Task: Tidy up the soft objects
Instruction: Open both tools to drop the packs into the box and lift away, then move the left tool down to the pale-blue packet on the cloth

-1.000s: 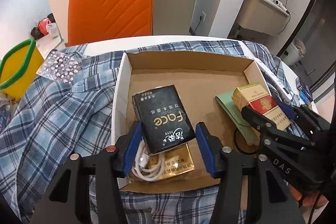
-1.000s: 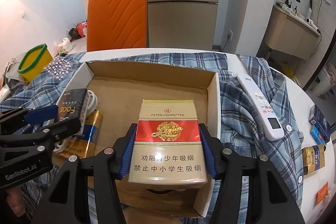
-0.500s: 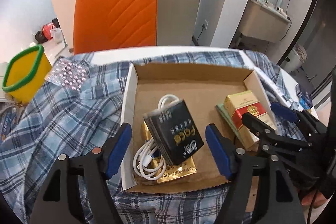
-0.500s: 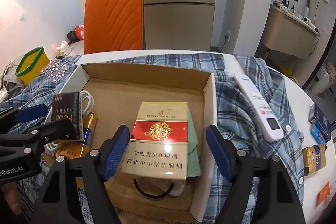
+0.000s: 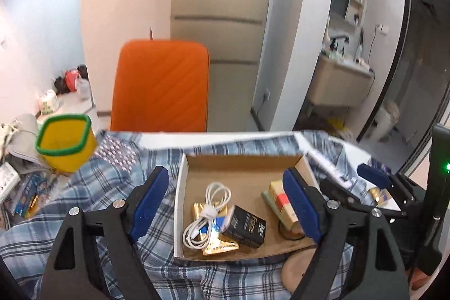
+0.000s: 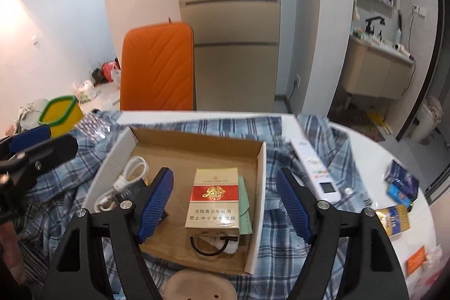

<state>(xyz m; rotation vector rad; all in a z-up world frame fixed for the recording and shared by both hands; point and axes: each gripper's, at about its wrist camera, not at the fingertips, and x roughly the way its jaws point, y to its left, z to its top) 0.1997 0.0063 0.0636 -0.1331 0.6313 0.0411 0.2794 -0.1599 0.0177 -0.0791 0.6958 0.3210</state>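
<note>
An open cardboard box lies on a blue plaid shirt. In it lie a black tissue pack, a white cable, a gold packet, a red and cream cigarette carton, a green pad and a black hair tie. My left gripper is open and empty above the box's near edge. My right gripper is open and empty, raised above the carton.
A yellow cup with a green rim stands at the left. A white remote lies on the shirt to the right. Small packets lie at the right table edge. An orange chair stands behind.
My left gripper let go of the black tissue pack, which now lies in the box. My right gripper let go of the cigarette carton. Both opened, rose and drew back.
</note>
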